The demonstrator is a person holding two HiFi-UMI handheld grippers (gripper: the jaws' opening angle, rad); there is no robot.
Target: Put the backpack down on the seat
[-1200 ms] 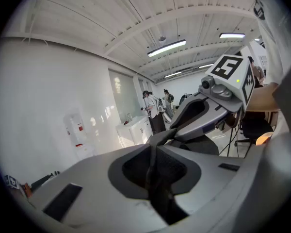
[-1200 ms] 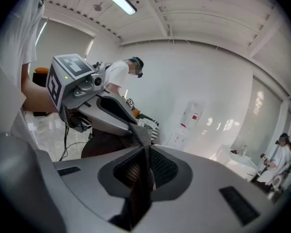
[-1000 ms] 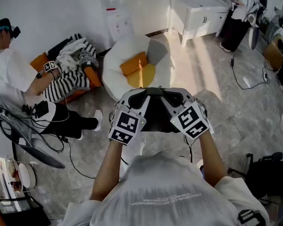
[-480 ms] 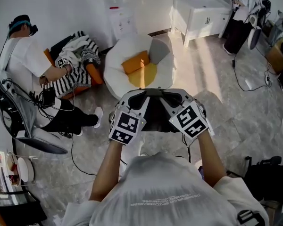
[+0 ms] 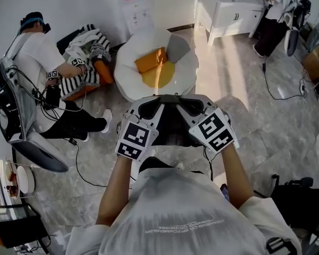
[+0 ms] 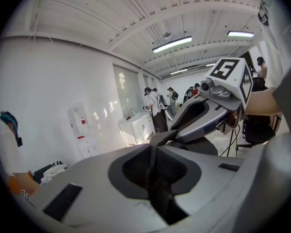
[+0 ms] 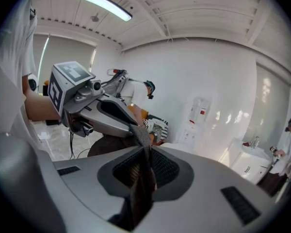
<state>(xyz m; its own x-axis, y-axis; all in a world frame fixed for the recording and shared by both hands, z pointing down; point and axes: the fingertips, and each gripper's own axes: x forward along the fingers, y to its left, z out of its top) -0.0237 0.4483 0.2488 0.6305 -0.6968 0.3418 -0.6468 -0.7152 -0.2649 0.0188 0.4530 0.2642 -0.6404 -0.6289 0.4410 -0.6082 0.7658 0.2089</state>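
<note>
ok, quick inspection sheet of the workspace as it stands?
surface: glossy grey marble floor.
job's things: dark backpack held between both grippers, short of the white seat; cushions lie on the seat.
clutter: striped cloth left of the seat.
grippers: left gripper and right gripper each shut on a backpack strap.
cables: black cables loose on the floor.
surroundings: seated person at left, white cabinet, standing person beyond.

A person point(image 5: 38, 54) sits on the far left beside a heap of striped clothes point(image 5: 94, 39) — a white cabinet point(image 5: 229, 10) stands far right on the marble floor point(image 5: 266, 129).
</note>
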